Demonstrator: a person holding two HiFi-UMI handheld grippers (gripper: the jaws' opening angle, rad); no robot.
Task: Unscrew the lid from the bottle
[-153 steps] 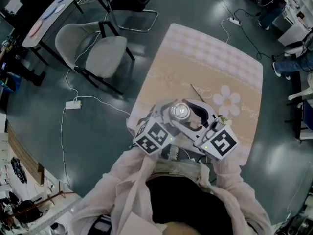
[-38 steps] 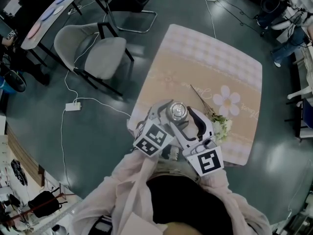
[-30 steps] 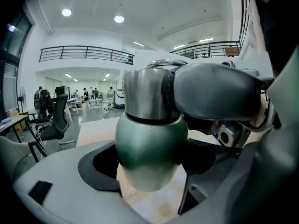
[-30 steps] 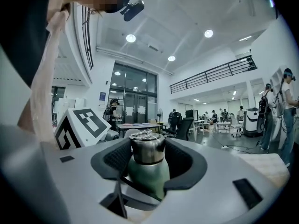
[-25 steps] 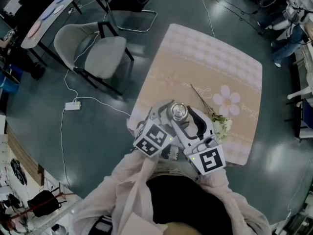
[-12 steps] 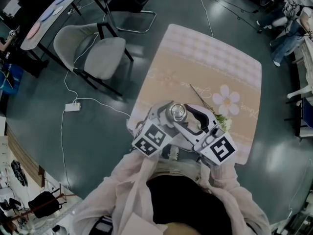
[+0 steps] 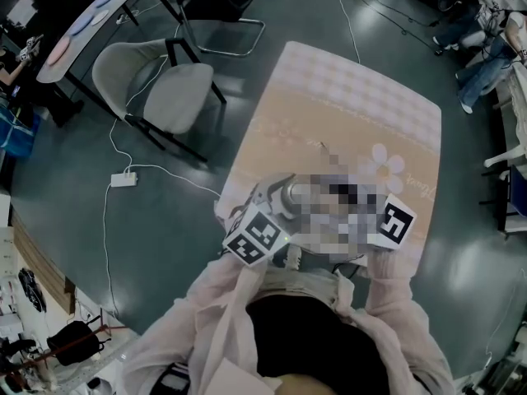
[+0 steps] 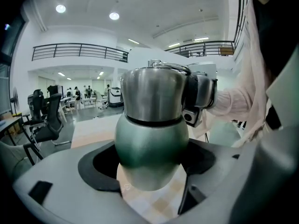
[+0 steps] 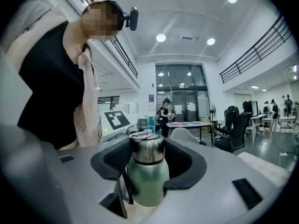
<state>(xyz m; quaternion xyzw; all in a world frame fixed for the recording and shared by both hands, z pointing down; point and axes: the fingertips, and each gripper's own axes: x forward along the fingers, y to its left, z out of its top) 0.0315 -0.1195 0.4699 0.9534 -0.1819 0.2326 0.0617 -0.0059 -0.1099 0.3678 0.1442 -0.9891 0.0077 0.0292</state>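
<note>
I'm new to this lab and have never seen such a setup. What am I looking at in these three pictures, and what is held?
No robot here: a person holds a two-jaw gripper in each hand. The overhead picture comes from a camera on the person's head, looking down at a beige tablecloth; the blurred patch was added afterwards. The other two come from cameras riding on each gripper, looking along its jaws. The left gripper is closed on the green body of a metal bottle. The right gripper is closed round its steel lid, which sits on the bottle. The patterned cubes belong to the grippers.
</note>
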